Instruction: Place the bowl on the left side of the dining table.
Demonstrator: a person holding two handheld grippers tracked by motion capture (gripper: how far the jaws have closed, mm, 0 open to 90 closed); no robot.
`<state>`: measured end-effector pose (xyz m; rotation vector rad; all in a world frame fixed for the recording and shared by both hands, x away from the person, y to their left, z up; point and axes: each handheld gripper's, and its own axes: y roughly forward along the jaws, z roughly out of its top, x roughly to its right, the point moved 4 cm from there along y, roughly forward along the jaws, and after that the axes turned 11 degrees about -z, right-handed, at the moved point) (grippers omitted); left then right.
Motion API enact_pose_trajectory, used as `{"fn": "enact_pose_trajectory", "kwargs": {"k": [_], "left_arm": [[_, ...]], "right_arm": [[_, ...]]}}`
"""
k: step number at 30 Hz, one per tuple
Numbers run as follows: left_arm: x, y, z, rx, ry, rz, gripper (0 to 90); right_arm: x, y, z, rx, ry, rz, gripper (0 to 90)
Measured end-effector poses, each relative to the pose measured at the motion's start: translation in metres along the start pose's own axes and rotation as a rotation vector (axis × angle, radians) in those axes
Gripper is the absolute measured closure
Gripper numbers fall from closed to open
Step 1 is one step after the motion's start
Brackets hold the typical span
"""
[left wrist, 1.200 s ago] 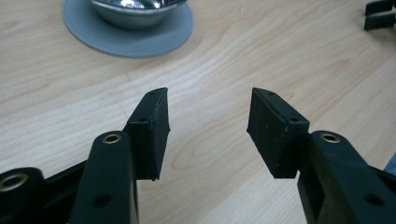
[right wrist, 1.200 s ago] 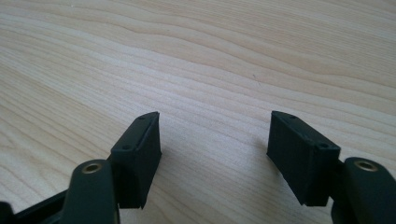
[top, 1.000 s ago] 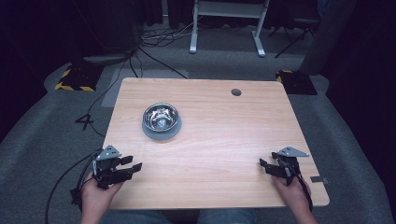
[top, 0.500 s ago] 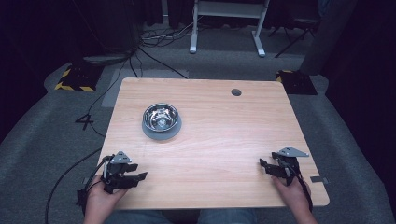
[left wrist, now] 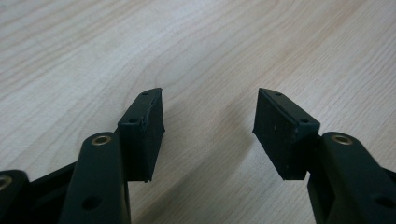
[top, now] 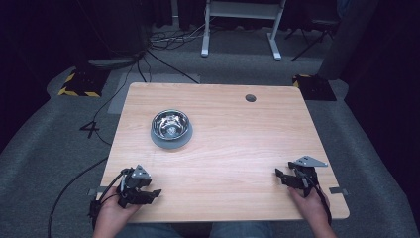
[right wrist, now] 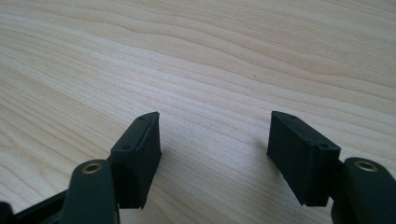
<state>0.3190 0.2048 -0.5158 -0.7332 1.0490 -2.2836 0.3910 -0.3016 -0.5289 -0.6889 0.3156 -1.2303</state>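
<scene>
Bowl (top: 171, 128) sits far-left of the surface, nearer left tongs (top: 143, 191); both tongs, right (top: 285, 177) too, spread, empty.

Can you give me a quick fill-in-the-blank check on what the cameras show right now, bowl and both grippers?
1. The metal bowl sits on the ____ half of the table, as the person sees it.
2. Both the left gripper and the right gripper have their jaws ____.
3. Between each gripper's jaws there is only bare ____.

Missing words: left; open; wood
</scene>
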Motion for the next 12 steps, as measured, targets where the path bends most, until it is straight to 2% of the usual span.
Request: {"fn": "enact_pose_trajectory", "kwargs": {"k": [2, 3, 6, 7, 10, 11, 12], "left_arm": [[0.002, 0.002, 0.000, 0.006, 0.018, 0.006, 40.2], [0.003, 0.002, -0.001, 0.004, 0.014, -0.010, 39.6], [0.003, 0.006, -0.002, 0.041, 0.040, -0.006, 34.3], [0.002, 0.008, -0.002, 0.057, 0.071, 0.005, 31.4], [0.001, 0.013, -0.006, 0.091, 0.142, -0.001, 21.8], [0.000, 0.015, -0.006, 0.115, 0.151, -0.007, 18.8], [-0.001, 0.016, -0.006, 0.118, 0.160, -0.017, 15.6]], "right_arm": [[0.000, 0.000, 0.000, 0.000, 0.000, 0.000, 35.0], [0.000, 0.000, 0.000, 0.000, 0.000, 0.000, 35.0], [0.000, 0.000, 0.000, 0.000, 0.000, 0.001, 35.0], [0.000, 0.000, 0.000, 0.000, -0.001, 0.000, 35.0], [-0.001, 0.000, 0.000, 0.000, 0.005, 0.003, 34.9], [0.000, 0.000, 0.000, 0.000, 0.001, 0.001, 35.0], [-0.001, 0.000, 0.000, 0.001, 0.006, 0.004, 35.0]]}}
